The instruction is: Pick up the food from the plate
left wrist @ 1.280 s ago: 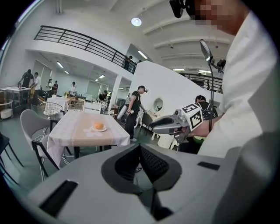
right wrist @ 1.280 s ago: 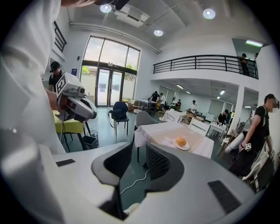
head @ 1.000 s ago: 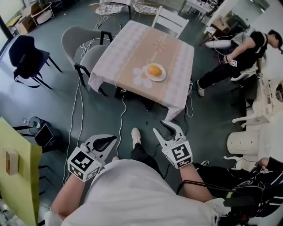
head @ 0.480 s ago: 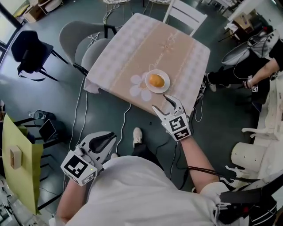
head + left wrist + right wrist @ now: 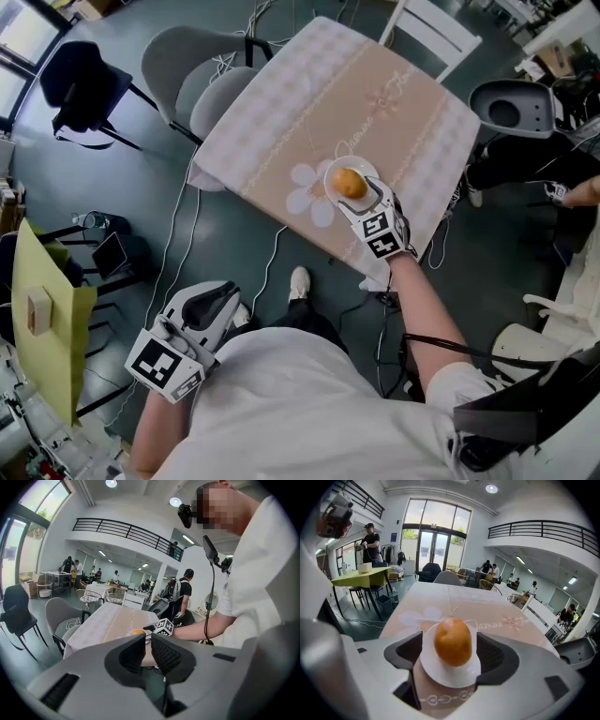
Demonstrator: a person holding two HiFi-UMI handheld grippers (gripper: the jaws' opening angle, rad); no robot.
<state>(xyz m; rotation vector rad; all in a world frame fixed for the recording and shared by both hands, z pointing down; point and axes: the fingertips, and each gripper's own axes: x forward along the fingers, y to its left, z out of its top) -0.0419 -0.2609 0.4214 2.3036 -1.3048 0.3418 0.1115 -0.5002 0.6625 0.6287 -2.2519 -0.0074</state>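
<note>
An orange, roundish piece of food (image 5: pixel 350 182) sits on a small white plate (image 5: pixel 331 172) near the front edge of a table with a beige and white cloth (image 5: pixel 309 103). My right gripper (image 5: pixel 360 191) reaches over the plate. Its jaws are opening, and the food (image 5: pixel 453 641) stands between the dark pads (image 5: pixel 490 654) without touching them, above the plate (image 5: pixel 450 676). My left gripper (image 5: pixel 212 306) stays low by my left hip, away from the table, with its pads (image 5: pixel 161 656) together and nothing held. From there the food (image 5: pixel 137 632) shows far off.
Two grey chairs (image 5: pixel 187 75) stand at the table's left side and a white chair (image 5: pixel 433 28) at its far end. A black chair (image 5: pixel 80 84) and a yellow-green table (image 5: pixel 47 309) are on the left. Cables (image 5: pixel 183 234) trail across the dark floor.
My right gripper has travelled from near my body out to the plate and has spread its jaws around the food. The left gripper has stayed by my side.
</note>
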